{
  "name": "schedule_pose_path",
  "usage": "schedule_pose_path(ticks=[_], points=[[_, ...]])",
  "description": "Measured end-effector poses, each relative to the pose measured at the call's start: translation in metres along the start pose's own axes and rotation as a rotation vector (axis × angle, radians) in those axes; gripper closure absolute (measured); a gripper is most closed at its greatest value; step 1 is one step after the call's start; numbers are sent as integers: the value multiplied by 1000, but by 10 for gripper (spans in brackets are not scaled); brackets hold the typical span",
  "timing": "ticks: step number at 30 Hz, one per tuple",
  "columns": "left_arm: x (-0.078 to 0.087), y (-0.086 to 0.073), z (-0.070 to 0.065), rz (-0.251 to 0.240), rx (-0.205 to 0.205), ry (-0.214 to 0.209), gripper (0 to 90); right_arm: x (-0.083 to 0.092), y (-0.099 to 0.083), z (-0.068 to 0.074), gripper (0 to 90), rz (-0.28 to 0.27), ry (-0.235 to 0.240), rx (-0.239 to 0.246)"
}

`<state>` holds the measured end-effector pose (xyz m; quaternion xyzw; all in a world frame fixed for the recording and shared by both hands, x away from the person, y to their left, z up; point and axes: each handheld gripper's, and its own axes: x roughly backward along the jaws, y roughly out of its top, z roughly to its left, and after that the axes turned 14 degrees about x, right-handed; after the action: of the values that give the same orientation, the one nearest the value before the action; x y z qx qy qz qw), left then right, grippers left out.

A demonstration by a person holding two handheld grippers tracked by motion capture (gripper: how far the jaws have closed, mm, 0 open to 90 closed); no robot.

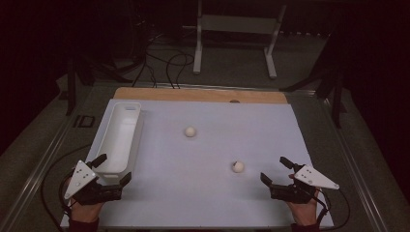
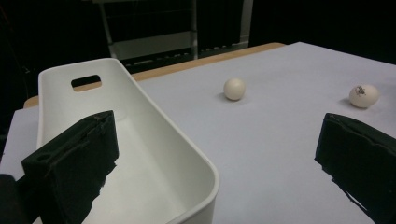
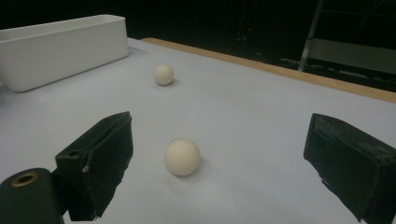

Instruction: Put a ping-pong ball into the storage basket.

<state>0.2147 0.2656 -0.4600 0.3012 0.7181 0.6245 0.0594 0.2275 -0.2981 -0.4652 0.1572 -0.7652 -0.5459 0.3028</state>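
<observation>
Two white balls lie on the pale sheet: a far ball (image 1: 190, 131) (image 2: 234, 88) (image 3: 163, 74) near the middle and a near ball (image 1: 237, 166) (image 2: 364, 95) (image 3: 182, 157) with a dark mark. A long white bin (image 1: 120, 137) (image 2: 140, 116) (image 3: 56, 49) lies along the left side, empty. My left gripper (image 1: 112, 168) (image 2: 217, 158) is open at the bin's near end, one jaw over the bin. At the front right my right gripper (image 1: 275, 169) (image 3: 219, 158) stands open, apart from the near ball ahead of its jaws.
The sheet covers a wooden table (image 1: 193, 94) whose bare edge shows at the back. A white metal frame (image 1: 237, 34) and loose cables (image 1: 164, 65) lie on the floor beyond. Dark stand legs (image 1: 72, 82) flank the table.
</observation>
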Motion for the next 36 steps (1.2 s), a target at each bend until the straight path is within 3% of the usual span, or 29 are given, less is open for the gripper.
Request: schedule_pose_path(ticks=[7, 18, 23, 31, 36], points=[[-1, 1, -3, 11, -4, -8, 0, 1, -2, 0, 80, 1, -3, -9], [-3, 7, -9, 28, -16, 11, 0, 1, -5, 0, 80, 6, -13, -22], [-7, 10, -13, 52, -21, -5, 0, 3, -7, -3, 80, -1, -25, -37], [-5, 16, -11, 47, 19, -19, 0, 0, -8, -1, 80, 6, -19, -37], [-3, 21, -15, 54, 7, -28, 0, 1, -8, -2, 80, 5, -22, -44]])
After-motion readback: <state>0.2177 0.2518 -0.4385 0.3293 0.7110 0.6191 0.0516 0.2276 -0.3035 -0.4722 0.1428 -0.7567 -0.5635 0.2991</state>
